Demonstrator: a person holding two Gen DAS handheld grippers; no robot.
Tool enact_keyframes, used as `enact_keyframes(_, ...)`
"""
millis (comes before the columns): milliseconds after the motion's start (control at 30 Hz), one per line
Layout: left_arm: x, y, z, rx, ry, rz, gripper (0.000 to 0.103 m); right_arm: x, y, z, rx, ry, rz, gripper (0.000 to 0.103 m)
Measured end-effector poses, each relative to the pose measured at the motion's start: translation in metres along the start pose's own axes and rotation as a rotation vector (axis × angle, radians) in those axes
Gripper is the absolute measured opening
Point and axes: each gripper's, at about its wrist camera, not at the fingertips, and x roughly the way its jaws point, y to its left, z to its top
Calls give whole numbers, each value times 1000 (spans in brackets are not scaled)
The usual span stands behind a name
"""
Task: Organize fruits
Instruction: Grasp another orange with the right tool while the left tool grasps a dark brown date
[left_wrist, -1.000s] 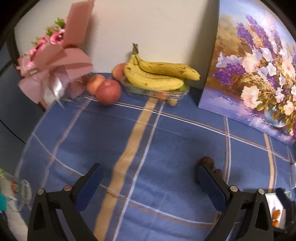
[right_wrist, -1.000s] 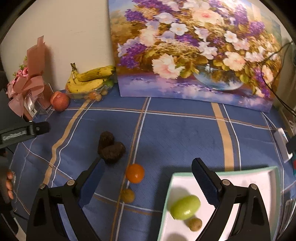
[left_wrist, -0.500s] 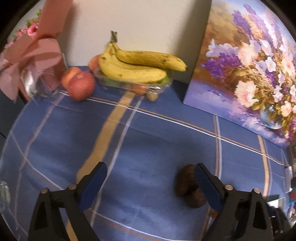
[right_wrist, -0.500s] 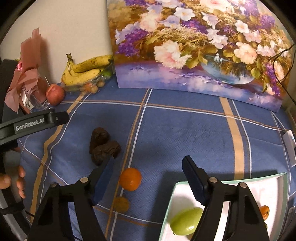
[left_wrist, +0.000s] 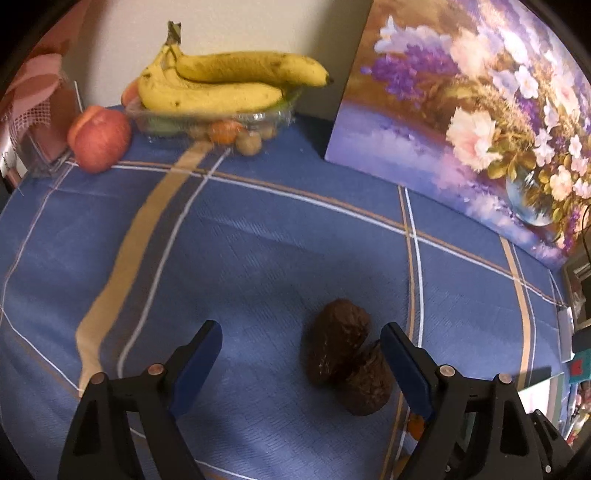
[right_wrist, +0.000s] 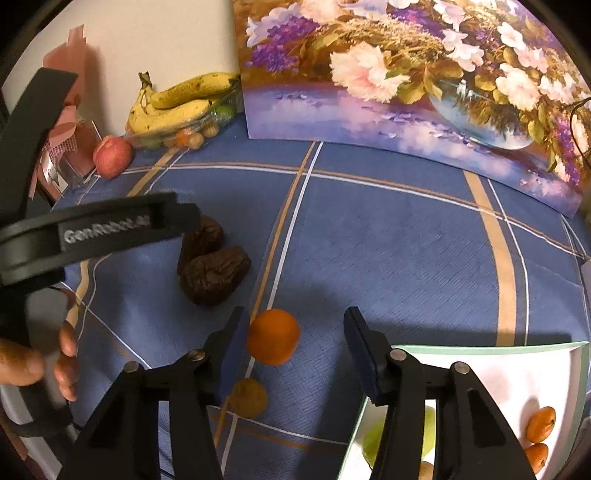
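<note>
While the right gripper (right_wrist: 293, 341) hangs low with fingers spread, the orange (right_wrist: 272, 342) lies between them, close to the left finger, on the tabletop (right_wrist: 388, 251). The tray (right_wrist: 480, 365) is just to the right (the green fruit (right_wrist: 399, 435) already lies there). The left gripper (left_wrist: 301, 350), also spread and empty, has two dark fruits (left_wrist: 345, 358) near its right finger. Farther back the bananas (right_wrist: 177, 101) and the apple (right_wrist: 112, 154) stand by the wall.

Open blue worktop (left_wrist: 258, 240) centre; obstacles: 2 dark fruits (left_wrist: 343, 354) against right finger of left tool (left_wrist: 301, 354), painting (right_wrist: 406, 74) rear, banana tray (left_wrist: 214, 118) rear-left.
</note>
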Motion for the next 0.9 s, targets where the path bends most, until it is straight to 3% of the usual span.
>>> enact_keyframes(233, 8, -2, -5, -2, 35, -27, 68, 3, 6, 0, -23, 11, 15, 54)
enact_keyframes(400, 6, -5, -5, -11, 40, -89, 37, 8, 11, 0, -39, 25, 20, 52)
enact_keyframes(467, 4, -6, -4, -10, 36, -90, 32, 10, 10, -1, -40, 34, 20, 46)
enact_keyframes(633, -4, -3, -2, -23, 21, -71, 27, 11, 5, -2, -21, 34, 43, 36)
enact_keyframes(900, -6, 1, -4, -43, 23, -96, 24, 6, 5, -3, -12, 18, 44, 35)
